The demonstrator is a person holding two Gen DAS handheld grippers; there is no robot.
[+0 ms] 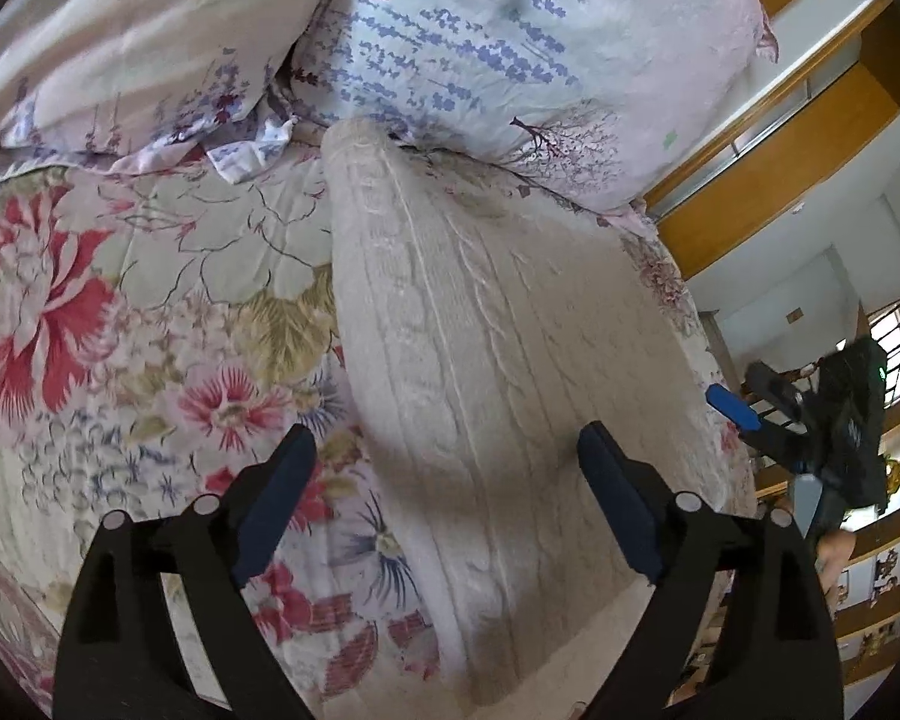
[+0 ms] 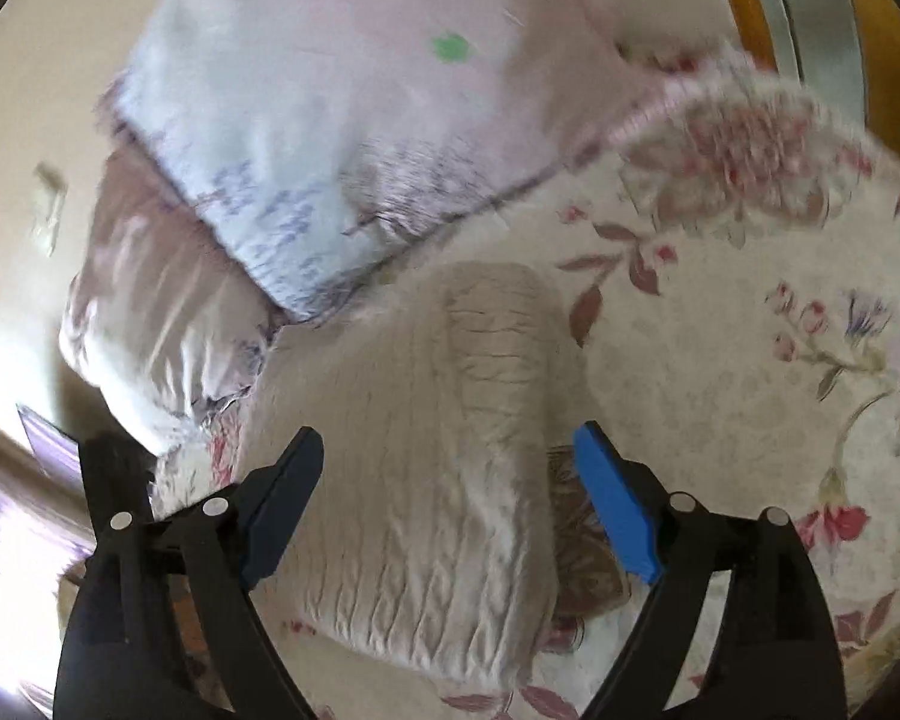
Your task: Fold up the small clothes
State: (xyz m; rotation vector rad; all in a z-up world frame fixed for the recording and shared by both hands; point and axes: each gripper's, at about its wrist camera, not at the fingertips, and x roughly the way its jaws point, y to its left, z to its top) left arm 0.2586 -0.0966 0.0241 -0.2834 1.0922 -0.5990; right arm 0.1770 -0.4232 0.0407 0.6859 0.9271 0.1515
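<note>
A cream cable-knit garment (image 1: 480,360) lies folded into a long band on the floral bedspread (image 1: 120,330), running from near me to the pillows. My left gripper (image 1: 447,444) is open and empty, its jaws spread just above the near part of the garment. In the right wrist view the same garment (image 2: 438,450) lies below my right gripper (image 2: 450,450), which is open and empty with jaws wide apart over it. The right gripper (image 1: 774,414) also shows at the right edge of the left wrist view, off the bed's side.
Two pillows (image 1: 510,48) in lavender-print cases lie at the head of the bed, touching the garment's far end; they also show in the right wrist view (image 2: 360,120). Wooden shelving (image 1: 810,138) stands beyond the bed's right edge. The bedspread (image 2: 750,330) extends to the right.
</note>
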